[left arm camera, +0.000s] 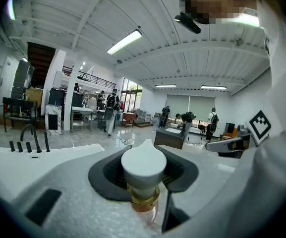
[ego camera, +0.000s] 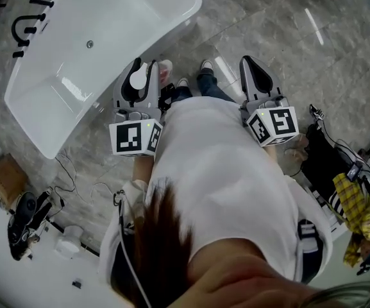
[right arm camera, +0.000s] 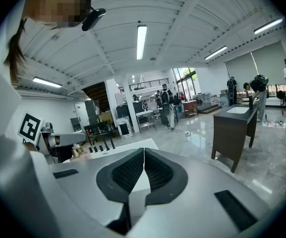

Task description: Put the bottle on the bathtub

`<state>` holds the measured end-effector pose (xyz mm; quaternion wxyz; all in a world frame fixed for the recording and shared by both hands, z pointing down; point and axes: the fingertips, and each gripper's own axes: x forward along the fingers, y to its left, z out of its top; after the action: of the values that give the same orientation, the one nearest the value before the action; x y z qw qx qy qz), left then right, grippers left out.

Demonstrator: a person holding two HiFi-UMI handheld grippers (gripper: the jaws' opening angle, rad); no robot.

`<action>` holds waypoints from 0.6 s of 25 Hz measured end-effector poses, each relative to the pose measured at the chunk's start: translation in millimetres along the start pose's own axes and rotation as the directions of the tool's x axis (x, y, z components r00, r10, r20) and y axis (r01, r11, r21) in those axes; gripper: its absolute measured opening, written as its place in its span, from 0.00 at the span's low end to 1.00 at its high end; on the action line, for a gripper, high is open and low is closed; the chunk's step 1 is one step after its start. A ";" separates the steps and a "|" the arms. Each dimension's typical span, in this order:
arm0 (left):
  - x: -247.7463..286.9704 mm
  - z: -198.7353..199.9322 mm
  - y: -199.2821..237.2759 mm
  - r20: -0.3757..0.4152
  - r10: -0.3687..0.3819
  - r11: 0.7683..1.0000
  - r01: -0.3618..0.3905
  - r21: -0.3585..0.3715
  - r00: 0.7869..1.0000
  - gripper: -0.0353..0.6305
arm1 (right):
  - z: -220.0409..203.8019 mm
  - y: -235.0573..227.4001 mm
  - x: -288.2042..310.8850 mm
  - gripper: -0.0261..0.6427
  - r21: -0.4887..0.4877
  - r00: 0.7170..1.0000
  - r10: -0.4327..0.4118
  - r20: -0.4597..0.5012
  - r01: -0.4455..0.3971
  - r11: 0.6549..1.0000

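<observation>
**A:** Where's the bottle (left arm camera: 143,182)?

**B:** Clenched in the left tool (ego camera: 143,73). Its two jaws close just under the white cap (left arm camera: 143,162), on the gold collar and clear neck. The cap stands up out of them, roughly upright.

**A:** So it isn't on the bathtub (ego camera: 111,24) yet?

**B:** No. It hangs over the grey floor (ego camera: 249,18), close in front of the person. The bathtub lies ahead of that tool and off to its left, near but not under it. Its black faucet (ego camera: 25,28) is at the far left end.

**A:** And the right tool (right arm camera: 143,171)?

**B:** Its jaws are pressed together with nothing between them. It is held level beside the left one, on the side away from the tub.

**A:** Which step, then?

**B:** I'd call it the carry: the bottle is picked up and placing hasn't begun.

**A:** What does the next move ask?

**B:** Swing the left tool forward and left until the bottle's base is over the flat white rim (ego camera: 188,11), not the basin. Lower it upright until the base bears. Then let the jaws part and draw straight back, so the cap isn't knocked. The rim looks narrow and glossy, so a tilted set-down might slide the bottle in.
</observation>
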<state>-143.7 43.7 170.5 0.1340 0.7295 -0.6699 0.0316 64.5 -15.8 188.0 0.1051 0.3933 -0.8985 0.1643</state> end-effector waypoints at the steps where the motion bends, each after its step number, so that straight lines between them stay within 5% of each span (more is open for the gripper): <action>1: 5.3 2.0 -4.0 0.007 0.011 1.000 -0.011 -0.001 1.000 0.27 | 4.1 -8.0 2.7 0.06 -0.006 1.000 0.010 0.002 -0.010 1.000; 15: 58.1 22.2 -42.8 0.069 0.083 0.996 -0.084 0.004 0.994 0.27 | 17.4 -97.9 7.4 0.06 -0.001 0.999 0.049 0.007 -0.049 0.999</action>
<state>-98.6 -15.1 155.7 0.1071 0.7020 -0.7039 0.0144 131.0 -89.7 195.2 0.0981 0.3715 -0.9084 0.1649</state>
